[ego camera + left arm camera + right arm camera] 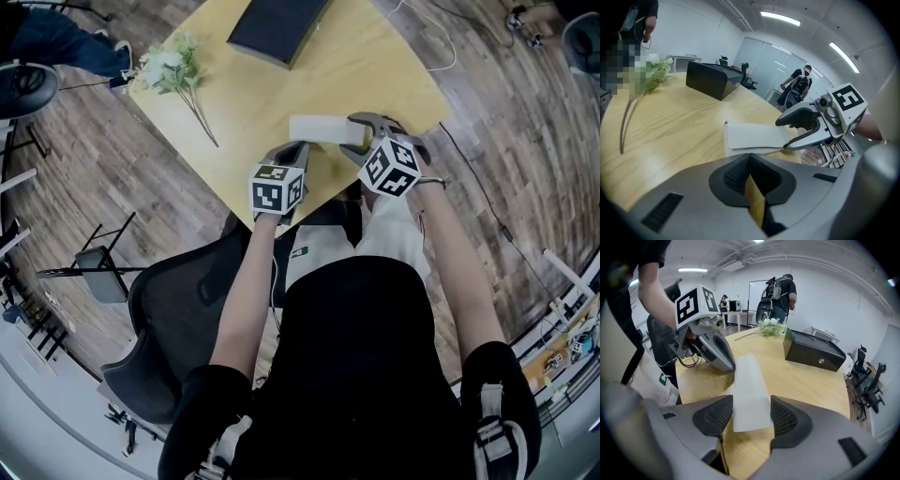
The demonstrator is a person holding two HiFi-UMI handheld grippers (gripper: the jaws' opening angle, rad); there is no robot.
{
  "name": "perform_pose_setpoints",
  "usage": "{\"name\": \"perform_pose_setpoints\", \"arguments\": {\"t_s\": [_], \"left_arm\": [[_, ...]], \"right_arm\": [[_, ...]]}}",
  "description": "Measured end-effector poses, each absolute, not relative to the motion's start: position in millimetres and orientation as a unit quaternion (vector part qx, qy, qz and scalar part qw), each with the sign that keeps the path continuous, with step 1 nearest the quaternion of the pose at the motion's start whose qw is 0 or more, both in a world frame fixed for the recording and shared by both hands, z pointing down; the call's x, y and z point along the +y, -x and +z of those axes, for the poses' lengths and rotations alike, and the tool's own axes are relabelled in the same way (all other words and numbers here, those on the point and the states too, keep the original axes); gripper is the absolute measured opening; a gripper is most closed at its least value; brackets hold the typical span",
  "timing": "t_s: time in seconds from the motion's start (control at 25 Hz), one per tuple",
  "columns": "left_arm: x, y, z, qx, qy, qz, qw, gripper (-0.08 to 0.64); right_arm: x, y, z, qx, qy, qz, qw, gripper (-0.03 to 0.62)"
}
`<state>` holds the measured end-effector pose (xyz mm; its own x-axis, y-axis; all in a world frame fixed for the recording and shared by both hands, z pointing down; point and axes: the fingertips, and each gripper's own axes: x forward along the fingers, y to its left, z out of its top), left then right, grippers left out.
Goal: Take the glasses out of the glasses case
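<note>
Seated at the near corner of the table (375, 66). My torso and both forearms fill the lower half of the head view, and part of the black mesh chair (159, 309) shows at my left.

Left tool (750, 155): clenched, jaw tips meeting, nothing grasped. A tan strip shows in the slit below the tips, and I can't tell what it is. The tool sits just beside the case's near left end. Whether it touches the case I cannot tell, because its own body cuts off that edge in the left gripper view.

Right tool (751, 399): grasping the glasses case (317, 129) at its right end. The pads (715, 416) lie against both long sides with no gap showing.

The case is white and flat. It lies on the table close to the near edge, between the two tools. Only its outside shows; its contents are hidden, and I can't make out a seam or hinge.

From the head view the marker cubes cover most of both sets of jaws.

Farther along the table lies a spray of white flowers (173, 67), well apart from the case. A black box (277, 28) sits at the far side, cut off by the frame's top edge.

Beyond that is wood floor (112, 169), and a person with a backpack stands far off, too small for detail.
</note>
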<state>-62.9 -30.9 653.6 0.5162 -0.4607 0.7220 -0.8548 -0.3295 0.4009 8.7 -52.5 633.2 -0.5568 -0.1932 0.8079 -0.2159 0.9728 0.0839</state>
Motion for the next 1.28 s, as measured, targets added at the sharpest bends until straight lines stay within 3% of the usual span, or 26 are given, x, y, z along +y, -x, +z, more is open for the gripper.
{"name": "perform_pose_setpoints", "arguments": {"t_s": [0.36, 0.64, 0.76, 0.88, 1.28], "left_arm": [[-31, 62, 652, -0.421, -0.775, 0.246, 0.402, 0.021], [-31, 63, 651, -0.420, -0.772, 0.246, 0.408, 0.021], [-31, 62, 652, -0.421, -0.771, 0.251, 0.408, 0.022], [-30, 62, 649, -0.422, -0.770, 0.252, 0.406, 0.023], [-34, 64, 614, -0.429, -0.784, 0.229, 0.385, 0.023]], "right_arm": [[-57, -11, 626, -0.887, -0.090, 0.080, 0.445, 0.273], [-65, -10, 610, -0.888, -0.097, 0.053, 0.445, 0.266], [-72, -10, 600, -0.894, -0.112, 0.048, 0.431, 0.210], [-82, -13, 592, -0.894, -0.134, 0.038, 0.426, 0.058], [-95, -20, 576, -0.887, -0.173, 0.000, 0.428, 0.044]]}}
